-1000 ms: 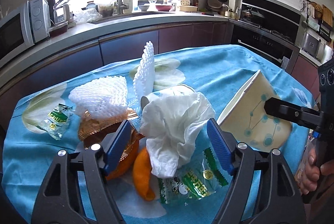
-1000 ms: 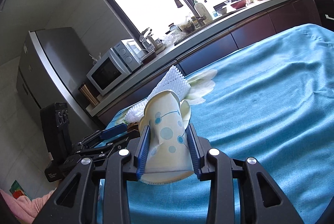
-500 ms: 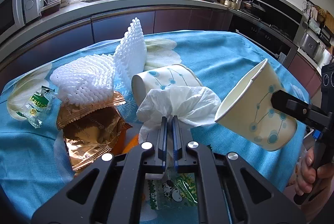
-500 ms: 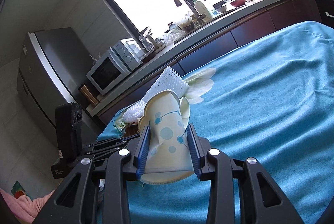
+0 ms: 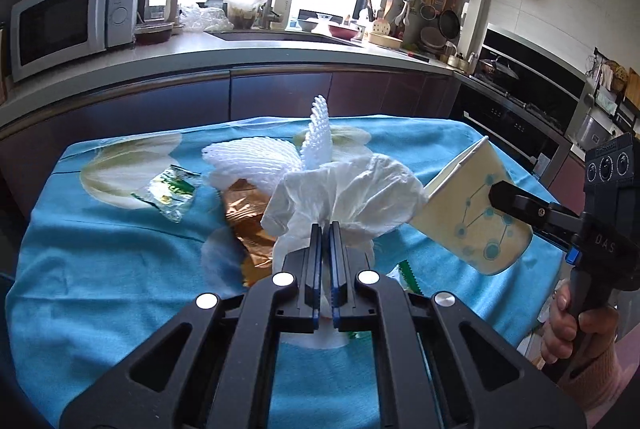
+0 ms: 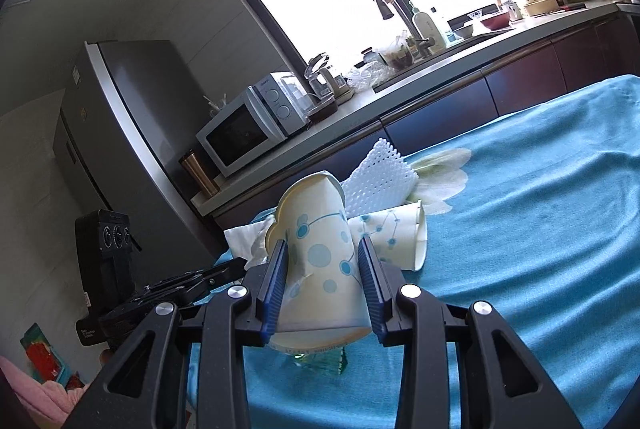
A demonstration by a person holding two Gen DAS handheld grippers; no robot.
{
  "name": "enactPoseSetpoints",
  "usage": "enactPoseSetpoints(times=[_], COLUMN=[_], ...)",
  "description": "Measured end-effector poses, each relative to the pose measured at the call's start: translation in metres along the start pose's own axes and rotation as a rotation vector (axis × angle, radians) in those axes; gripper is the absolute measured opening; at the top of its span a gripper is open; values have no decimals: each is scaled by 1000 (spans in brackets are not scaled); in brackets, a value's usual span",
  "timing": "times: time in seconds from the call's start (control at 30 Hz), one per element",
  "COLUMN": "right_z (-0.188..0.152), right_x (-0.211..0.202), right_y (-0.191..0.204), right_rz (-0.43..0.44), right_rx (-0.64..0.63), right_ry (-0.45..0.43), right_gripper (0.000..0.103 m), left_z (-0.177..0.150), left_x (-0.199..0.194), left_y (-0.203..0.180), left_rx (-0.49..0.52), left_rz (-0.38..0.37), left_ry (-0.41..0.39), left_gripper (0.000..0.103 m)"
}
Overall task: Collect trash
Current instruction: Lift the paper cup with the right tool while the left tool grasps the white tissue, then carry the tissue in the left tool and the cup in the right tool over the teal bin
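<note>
My left gripper [image 5: 325, 229] is shut on a crumpled white tissue [image 5: 344, 193], lifted a little over the blue tablecloth [image 5: 100, 253]. My right gripper [image 6: 322, 249] is shut on a squeezed paper cup with blue dots [image 6: 316, 249]; the same held cup [image 5: 472, 217] shows at the right of the left wrist view, its mouth tilted toward the tissue. A second paper cup [image 6: 394, 233] lies on its side on the cloth. White foam nets [image 5: 256, 161], a gold wrapper [image 5: 248, 225] and a green clear wrapper [image 5: 172, 191] lie on the table.
A kitchen counter [image 5: 240, 49] with a microwave [image 5: 72, 21], sink and faucet runs behind the table. An oven [image 5: 532, 97] stands at the right, a fridge [image 6: 120, 133] at the left. A person's hand [image 5: 568, 329] grips the right tool's handle.
The left jaws closed on the tissue and lifted it back from the pile. The right gripper with its cup rose slightly and moved nearer the tissue.
</note>
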State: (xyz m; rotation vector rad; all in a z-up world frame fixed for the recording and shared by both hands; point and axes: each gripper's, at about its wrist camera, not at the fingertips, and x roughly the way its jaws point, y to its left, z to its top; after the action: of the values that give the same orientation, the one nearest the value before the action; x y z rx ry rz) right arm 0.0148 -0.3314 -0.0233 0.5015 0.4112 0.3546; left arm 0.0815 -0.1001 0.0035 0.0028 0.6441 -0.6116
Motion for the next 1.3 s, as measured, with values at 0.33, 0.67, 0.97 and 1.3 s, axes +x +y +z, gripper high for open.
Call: enactPoseSetpoints(times=[0.33, 0.67, 0.97, 1.3], right_z=[-13, -33, -45, -56], right_x=[44, 105, 150, 180], right_y=[61, 128, 175, 199], right_rz=[112, 231, 309, 344], right_rx=[-70, -152, -219, -241], right_ry=[84, 202, 273, 327], right_gripper=[34, 34, 34, 34], left_z=[-27, -54, -73, -89], left_x=[-80, -140, -176, -199], left_y=[69, 138, 183, 217], left_rx=[-103, -199, -268, -319], left_rz=[189, 363, 476, 550], left_ry=[-56, -96, -111, -113], left_gripper=[4, 4, 4, 4])
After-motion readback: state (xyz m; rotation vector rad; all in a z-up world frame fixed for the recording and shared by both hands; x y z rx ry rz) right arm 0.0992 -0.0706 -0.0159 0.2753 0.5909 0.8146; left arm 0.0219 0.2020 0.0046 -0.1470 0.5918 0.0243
